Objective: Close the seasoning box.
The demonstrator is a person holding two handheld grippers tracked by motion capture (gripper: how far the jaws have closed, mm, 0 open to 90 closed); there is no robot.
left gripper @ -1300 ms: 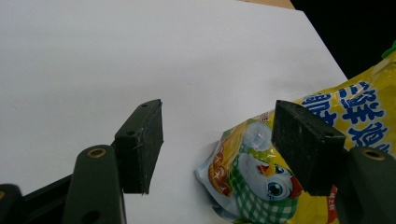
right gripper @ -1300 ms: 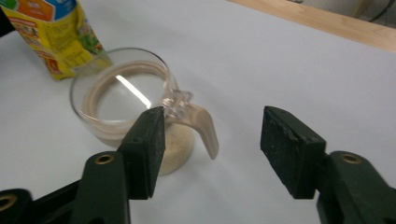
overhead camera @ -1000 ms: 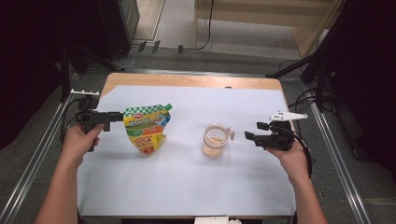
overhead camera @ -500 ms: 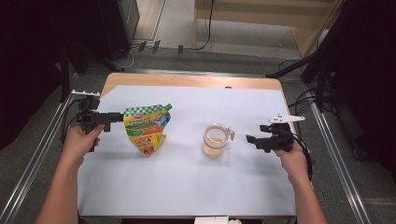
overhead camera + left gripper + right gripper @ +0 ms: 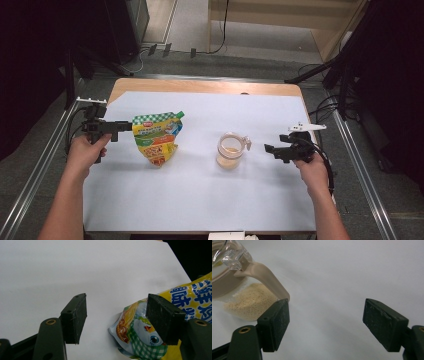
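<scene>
A printed refill pouch [image 5: 157, 139] with a green spout is seen lying on the white sheet [image 5: 200, 200] that covers the table, left of centre, and a clear jar [image 5: 230, 150] holding a layer of pale granules is stood upright near the middle, well apart from it. The left gripper [image 5: 119, 129] is held level just beside the pouch's upper corner; its jaws are parted, and in the left gripper view one pad [image 5: 162, 317] is seen in front of that corner without pressing it. The right gripper [image 5: 270, 149] is held near the jar, on the side of its beige handle [image 5: 265, 277]; its jaws have just been opening and stand wide with nothing between them.
</scene>
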